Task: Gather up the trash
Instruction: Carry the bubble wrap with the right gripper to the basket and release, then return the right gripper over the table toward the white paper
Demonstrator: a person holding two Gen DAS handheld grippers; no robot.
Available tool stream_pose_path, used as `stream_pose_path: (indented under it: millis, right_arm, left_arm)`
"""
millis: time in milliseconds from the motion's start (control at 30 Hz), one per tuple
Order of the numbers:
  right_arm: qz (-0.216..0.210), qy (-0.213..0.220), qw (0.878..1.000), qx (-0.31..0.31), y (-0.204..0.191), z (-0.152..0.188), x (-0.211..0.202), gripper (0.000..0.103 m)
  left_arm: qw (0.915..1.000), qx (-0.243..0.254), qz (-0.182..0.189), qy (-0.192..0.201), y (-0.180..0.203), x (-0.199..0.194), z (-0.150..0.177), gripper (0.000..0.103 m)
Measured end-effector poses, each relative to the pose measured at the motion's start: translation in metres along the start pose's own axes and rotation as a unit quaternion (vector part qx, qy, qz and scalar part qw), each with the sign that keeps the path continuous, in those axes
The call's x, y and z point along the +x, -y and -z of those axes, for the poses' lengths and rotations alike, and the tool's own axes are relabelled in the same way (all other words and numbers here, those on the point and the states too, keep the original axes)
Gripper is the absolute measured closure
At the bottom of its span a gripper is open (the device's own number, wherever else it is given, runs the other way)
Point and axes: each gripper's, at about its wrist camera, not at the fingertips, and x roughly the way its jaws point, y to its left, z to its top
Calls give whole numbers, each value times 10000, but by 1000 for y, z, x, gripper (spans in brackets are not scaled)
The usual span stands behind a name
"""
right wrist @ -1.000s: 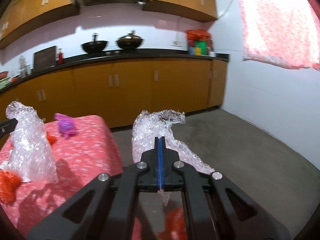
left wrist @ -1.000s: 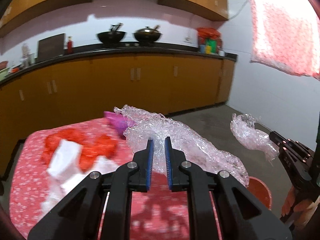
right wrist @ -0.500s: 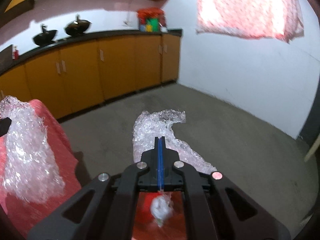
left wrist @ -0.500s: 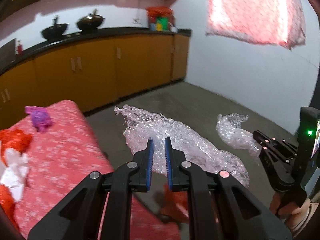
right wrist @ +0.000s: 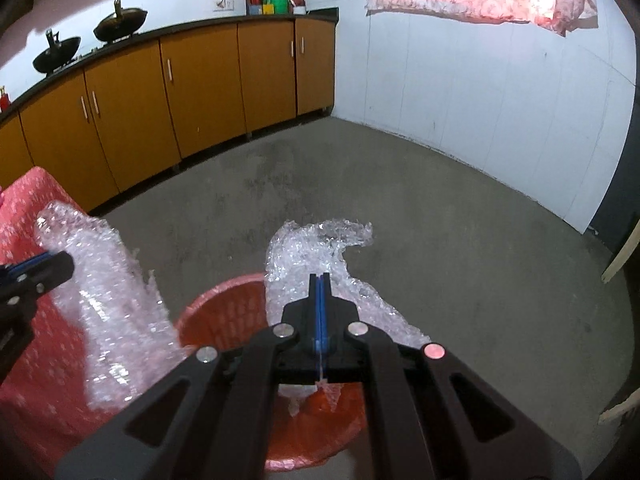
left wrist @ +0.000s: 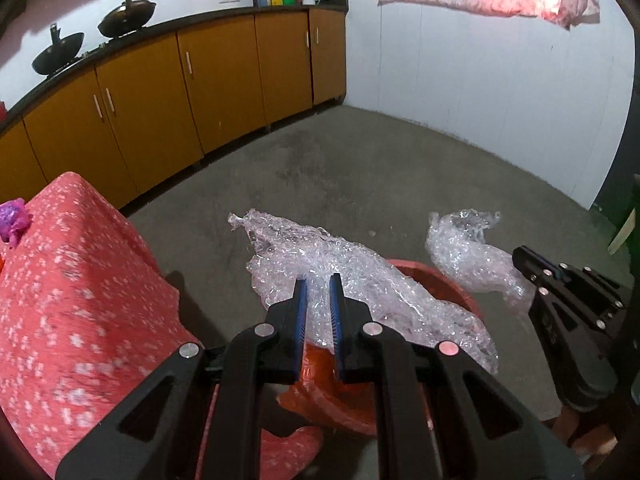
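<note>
Bubble wrap hangs above the red basket (right wrist: 224, 312): the left gripper (left wrist: 318, 308) pinches a large sheet (left wrist: 372, 292) between nearly closed fingers, the right gripper (right wrist: 320, 312), fully closed, clamps a smaller piece (right wrist: 304, 256) over its rim

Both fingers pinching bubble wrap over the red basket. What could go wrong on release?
1. The left gripper's bubble wrap sheet spreads wider than the red basket, so it may drape over the rim onto the floor.
2. The right gripper's piece hangs past the far rim and could fall outside.
</note>
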Motion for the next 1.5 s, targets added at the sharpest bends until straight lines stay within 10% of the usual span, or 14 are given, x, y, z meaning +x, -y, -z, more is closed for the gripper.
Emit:
stream_pose_path:
  millis: [967, 1500]
  right_arm:
    - [-161, -410, 9990, -55, -17, 8, 31, 98]
    - [-736, 517, 9948, -482, -73, -49, -45, 77]
  left_arm:
    - [9989, 132, 7, -443, 20, 49, 8, 80]
    - [9932, -944, -324, 596, -71, -73, -21, 66]
